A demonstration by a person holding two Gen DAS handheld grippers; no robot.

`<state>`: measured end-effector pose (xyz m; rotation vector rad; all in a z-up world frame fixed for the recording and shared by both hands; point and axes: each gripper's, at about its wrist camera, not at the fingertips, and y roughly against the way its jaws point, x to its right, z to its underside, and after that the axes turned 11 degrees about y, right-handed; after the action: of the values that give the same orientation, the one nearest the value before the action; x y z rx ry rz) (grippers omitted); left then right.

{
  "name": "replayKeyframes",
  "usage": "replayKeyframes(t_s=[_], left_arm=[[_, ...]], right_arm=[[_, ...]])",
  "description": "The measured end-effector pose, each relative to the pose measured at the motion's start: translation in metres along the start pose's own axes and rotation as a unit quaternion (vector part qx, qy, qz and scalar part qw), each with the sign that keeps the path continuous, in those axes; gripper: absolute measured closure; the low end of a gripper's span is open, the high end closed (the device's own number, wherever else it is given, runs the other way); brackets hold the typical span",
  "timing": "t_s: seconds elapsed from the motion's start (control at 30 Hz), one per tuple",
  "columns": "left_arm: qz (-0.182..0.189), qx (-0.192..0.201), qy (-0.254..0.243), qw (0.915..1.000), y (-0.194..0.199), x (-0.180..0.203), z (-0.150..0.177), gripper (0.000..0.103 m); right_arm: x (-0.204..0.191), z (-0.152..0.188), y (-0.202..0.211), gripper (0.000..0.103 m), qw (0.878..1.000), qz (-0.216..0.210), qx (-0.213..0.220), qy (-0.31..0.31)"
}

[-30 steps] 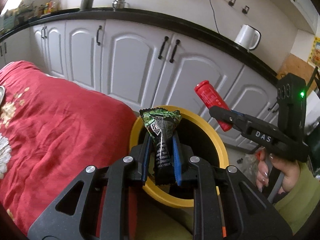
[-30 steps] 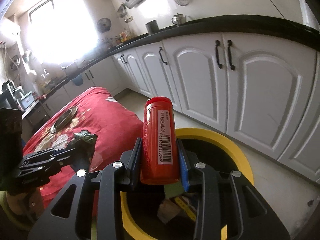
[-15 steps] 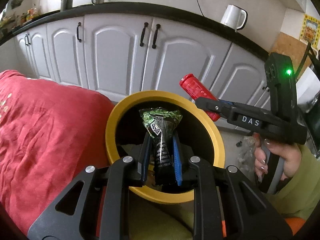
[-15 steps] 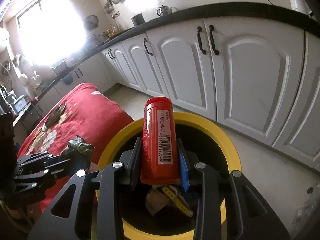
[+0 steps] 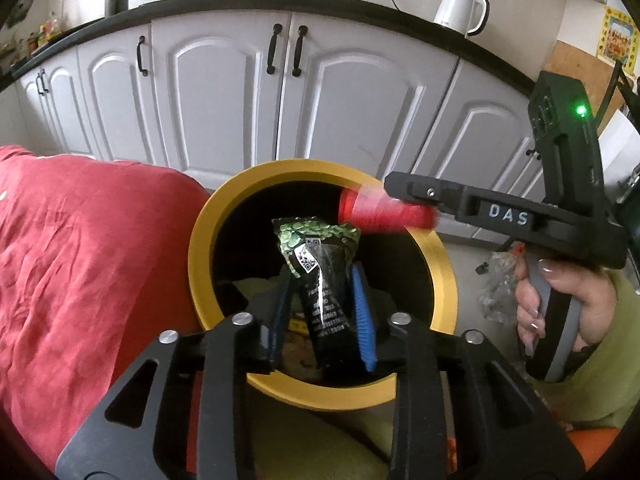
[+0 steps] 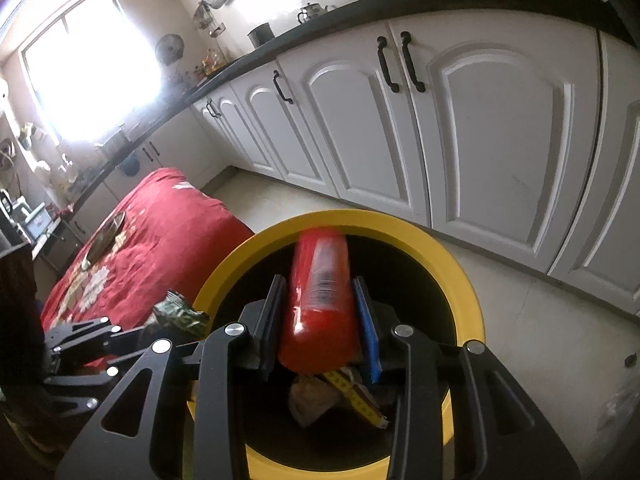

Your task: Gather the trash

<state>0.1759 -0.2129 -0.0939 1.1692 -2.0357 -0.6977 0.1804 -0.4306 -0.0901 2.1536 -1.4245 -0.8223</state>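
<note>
With both grippers over the round yellow-rimmed black bin (image 5: 202, 236), my left gripper (image 5: 320, 312) has just been opening, the crinkled green-black snack packet (image 5: 320, 276) loose between its pads. My right gripper (image 6: 320, 320) stands parted around the blurred red plastic cylinder bottle (image 6: 318, 300). I worry the bottle may clip the bin's rim and bounce out.

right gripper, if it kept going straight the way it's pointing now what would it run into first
Probably the trash already lying in the yellow bin: crumpled wrappers sit just past the right gripper, below the blurred red can between its fingers. Depth inside the bin is unclear, so its dark inner wall is possible.
</note>
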Motion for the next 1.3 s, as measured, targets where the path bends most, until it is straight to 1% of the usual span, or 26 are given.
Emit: replayKeyframes(t_s=[0.03, 0.1, 0.13, 0.17, 0.23, 0.27, 0.3, 0.33, 0.37, 0.4, 0.43, 0.5, 0.53, 0.6, 0.73, 0.77, 0.87, 1.0, 1.2, 1.3], left_arm=[[-0.001, -0.001, 0.0, 1.0, -0.001, 0.0, 0.0, 0.073], [-0.006, -0.002, 0.001, 1.0, -0.002, 0.0, -0.001, 0.058], [-0.007, -0.002, 0.002, 1.0, -0.002, -0.001, -0.001, 0.056], [-0.008, -0.002, 0.004, 1.0, -0.002, -0.002, -0.001, 0.051], [-0.013, -0.002, 0.005, 0.9999, -0.002, -0.002, -0.001, 0.039], [-0.018, -0.001, 0.008, 0.9998, -0.001, -0.004, -0.001, 0.033], [-0.019, 0.0, 0.01, 0.9998, 0.0, -0.005, -0.001, 0.033], [-0.022, 0.001, 0.014, 0.9997, 0.0, -0.007, -0.002, 0.032], [-0.026, 0.002, 0.017, 0.9995, 0.001, -0.009, -0.002, 0.024], [-0.03, 0.004, 0.02, 0.9994, 0.002, -0.01, -0.003, 0.012], [-0.033, 0.007, 0.023, 0.9992, 0.003, -0.011, -0.004, 0.011], [-0.039, 0.012, 0.031, 0.9987, 0.006, -0.016, -0.005, 0.011], [-0.041, 0.013, 0.035, 0.9984, 0.008, -0.018, -0.005, 0.011], [-0.053, 0.021, 0.047, 0.9973, 0.012, -0.025, -0.007, 0.011], [-0.064, 0.035, 0.071, 0.9948, 0.024, -0.039, -0.009, 0.011], [-0.067, 0.04, 0.075, 0.9942, 0.027, -0.042, -0.011, 0.011], [-0.081, 0.057, 0.087, 0.9912, 0.041, -0.052, -0.012, 0.011], [-0.1, 0.083, 0.101, 0.9864, 0.064, -0.066, -0.01, 0.011], [-0.13, 0.113, 0.117, 0.9781, 0.099, -0.087, -0.001, 0.011], [-0.142, 0.128, 0.117, 0.9745, 0.116, -0.095, 0.005, 0.011]], right_arm=[[0.001, 0.0, 0.0, 0.068, 1.0, 0.0, 0.001, -0.002], [0.003, 0.0, 0.002, 0.06, 1.0, 0.006, 0.005, -0.006], [0.005, 0.001, 0.003, 0.06, 1.0, 0.007, 0.006, -0.008], [0.006, 0.001, 0.004, 0.06, 1.0, 0.008, 0.007, -0.009], [0.007, 0.001, 0.005, 0.06, 1.0, 0.011, 0.008, -0.011], [0.007, 0.002, 0.006, 0.057, 1.0, 0.012, 0.009, -0.011], [0.008, 0.002, 0.006, 0.054, 1.0, 0.015, 0.009, -0.011], [0.007, 0.002, 0.007, 0.053, 1.0, 0.016, 0.009, -0.011], [0.007, 0.002, 0.007, 0.05, 1.0, 0.018, 0.01, -0.01], [0.006, 0.002, 0.008, 0.048, 1.0, 0.021, 0.01, -0.008], [0.005, 0.001, 0.009, 0.046, 1.0, 0.023, 0.011, -0.006], [0.002, 0.001, 0.011, 0.035, 0.999, 0.03, 0.013, 0.0], [0.0, 0.0, 0.012, 0.032, 0.999, 0.036, 0.016, 0.005], [-0.004, 0.001, 0.016, 0.022, 0.999, 0.043, 0.021, 0.01], [-0.015, 0.001, 0.023, 0.012, 0.998, 0.054, 0.026, 0.022], [-0.02, 0.001, 0.025, 0.008, 0.998, 0.059, 0.026, 0.028], [-0.038, 0.0, 0.029, 0.007, 0.997, 0.066, 0.027, 0.042], [-0.067, -0.003, 0.028, 0.007, 0.997, 0.051, 0.014, 0.06], [-0.118, -0.006, 0.033, 0.006, 0.995, 0.03, 0.009, 0.097], [-0.14, -0.007, 0.039, 0.006, 0.993, 0.031, 0.015, 0.111]])
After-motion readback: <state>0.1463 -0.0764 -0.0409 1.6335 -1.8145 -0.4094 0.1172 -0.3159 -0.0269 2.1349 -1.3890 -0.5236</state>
